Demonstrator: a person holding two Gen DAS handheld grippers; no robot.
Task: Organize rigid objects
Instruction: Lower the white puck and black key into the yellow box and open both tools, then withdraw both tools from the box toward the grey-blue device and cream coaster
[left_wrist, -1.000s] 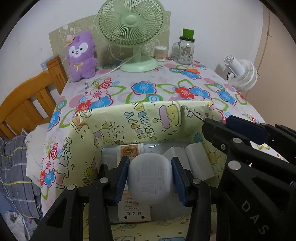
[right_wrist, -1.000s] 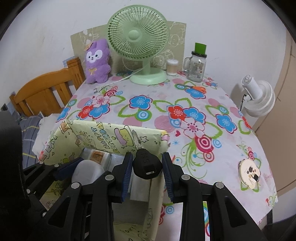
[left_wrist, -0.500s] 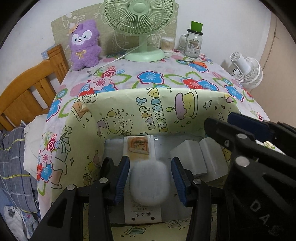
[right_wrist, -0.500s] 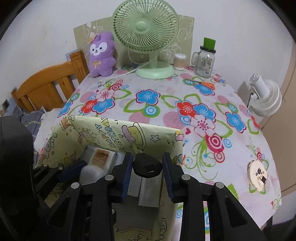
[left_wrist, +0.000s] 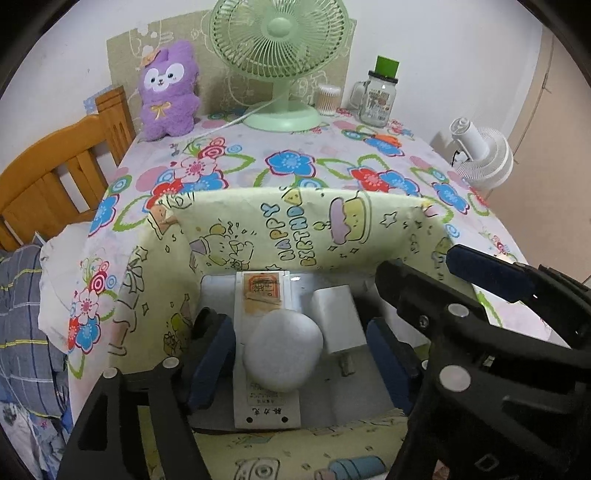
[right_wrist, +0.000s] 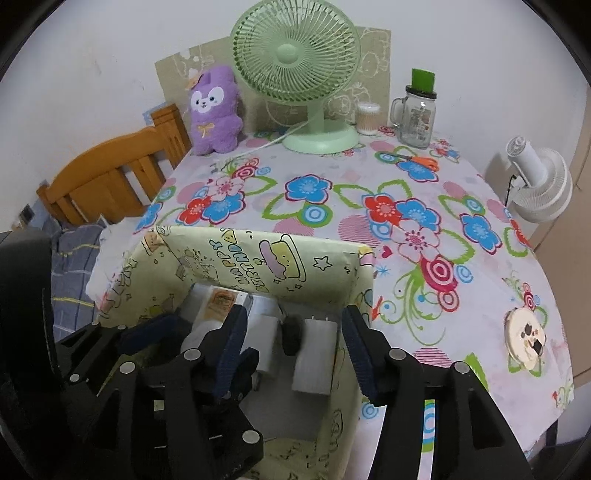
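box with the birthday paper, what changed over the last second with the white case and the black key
Both were let go into the box. The left gripper is opening off the white rounded case, which lies on the flat white pack. The right gripper is opening; the black key has dropped between the chargers. The table items stayed put.

a plain white wall (right_wrist: 110, 55) stands behind a table (right_wrist: 332, 206) covered in a bright flowered cloth. to the left, a wooden bed headboard (right_wrist: 110, 173) and blue plaid bedding (left_wrist: 22, 314). to the right, a beige cupboard panel (left_wrist: 554, 110) and a white fan (right_wrist: 535, 184). the light is soft and even.
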